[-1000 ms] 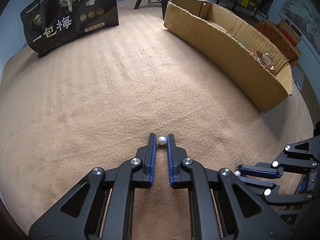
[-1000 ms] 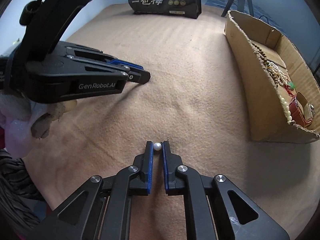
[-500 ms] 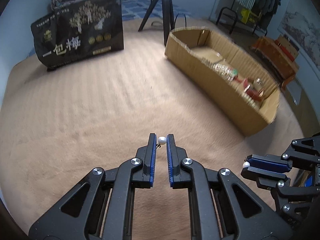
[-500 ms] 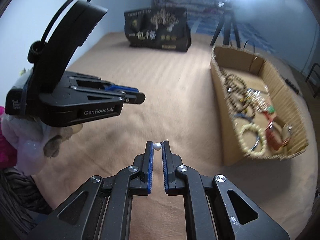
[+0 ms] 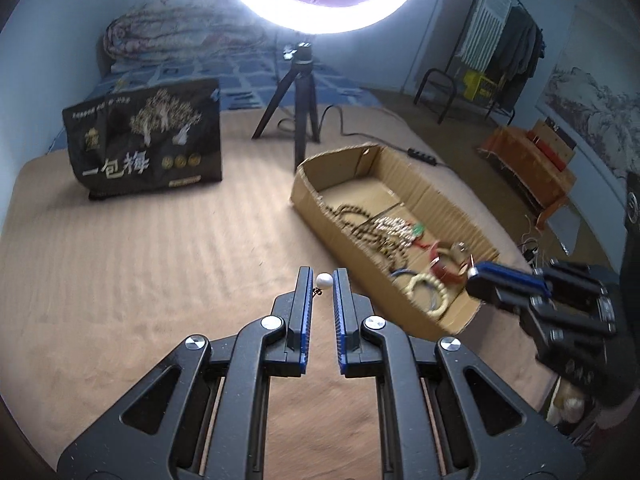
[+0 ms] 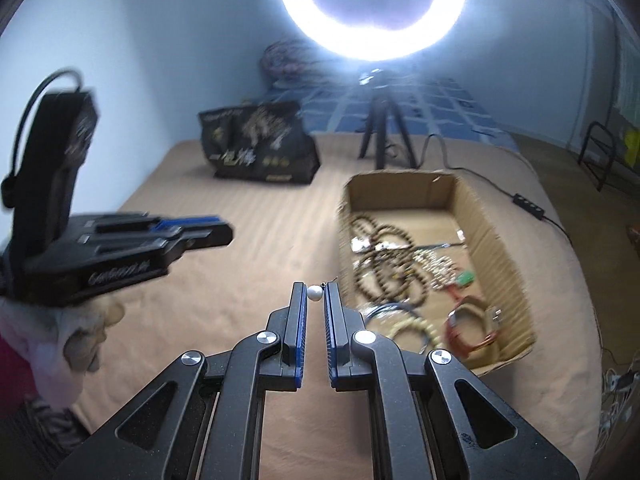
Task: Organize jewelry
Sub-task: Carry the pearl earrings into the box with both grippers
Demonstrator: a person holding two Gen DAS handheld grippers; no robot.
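- My left gripper (image 5: 324, 282) pinches a white pearl (image 5: 324, 280) right at the tips of its fingers (image 5: 304, 292), with a tiny metal fitting just below it; centre of the left view.
- My right gripper (image 6: 315, 293) grips a second pearl (image 6: 315, 292) the same way, at the very tips, centre of the right view. A thin wire or hook rises just above it.
- I judge these to be a pair of earrings: very light, hard, round and slick. Held only at the tips, a pearl could squirt out if I squeeze unevenly or jolt. The fine wire would bend easily, so the bead is the place to grip, squarely across its middle.
- Beyond the fingers, the box (image 5: 362, 264) lies in the right half of both views, holding dark bead strings, a pale bracelet (image 6: 412, 330) and a red strap.
- The tan blanket (image 5: 160, 248) fills the left and lower frame; a black bag (image 5: 146, 152) stands upper left, with a tripod (image 5: 302, 104) under the ring light (image 5: 320, 0) at top centre.
- Against a second ago: both grippers have risen and tilted up, so the box interior and the light now show. The grips on both pearls look unchanged. In the left view my right gripper (image 5: 504, 280) now hangs over the box's near end.
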